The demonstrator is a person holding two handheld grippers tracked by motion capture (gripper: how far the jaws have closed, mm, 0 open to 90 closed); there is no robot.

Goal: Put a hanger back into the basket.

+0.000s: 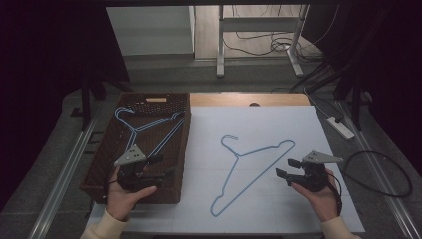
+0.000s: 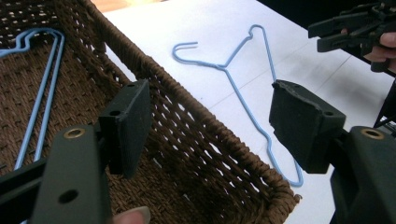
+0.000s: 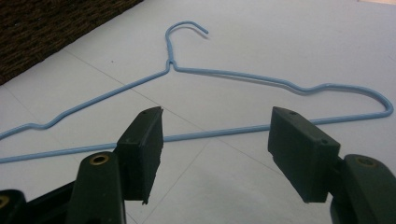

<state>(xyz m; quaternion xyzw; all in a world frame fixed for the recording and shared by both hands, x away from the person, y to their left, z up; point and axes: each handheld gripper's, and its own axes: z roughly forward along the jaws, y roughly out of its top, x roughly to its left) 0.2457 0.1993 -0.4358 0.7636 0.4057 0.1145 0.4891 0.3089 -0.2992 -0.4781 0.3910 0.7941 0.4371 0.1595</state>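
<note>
Hanger [image 1: 251,169]: blue wire, lying flat on the white sheet [image 1: 298,129], just right of the basket [image 1: 102,164] and apart from it. Long axis diagonal: the straight bottom bar runs from the end nearest the person, up and away to the right; the hook [image 1: 229,140] points toward the far edge and the basket side. Basket: brown woven, rectangular, at the sheet's left edge; holds two more blue hangers [image 1: 149,127] stacked, hooks toward its far left corner. Right gripper [image 1: 284,168]: just right of the hanger, beyond the basket's far side of it, jaws apart and empty, aimed at the bottom bar, which the right gripper view shows crossing between the jaws but farther off, not touched. Left gripper [image 1: 164,168]: over the basket's near right corner, jaws apart, empty, aimed across the rim toward the hanger. Progress, as judged: two hangers binned, one left on the sheet; its pickup not yet begun, then the carry over the basket rim and release remain.
</note>
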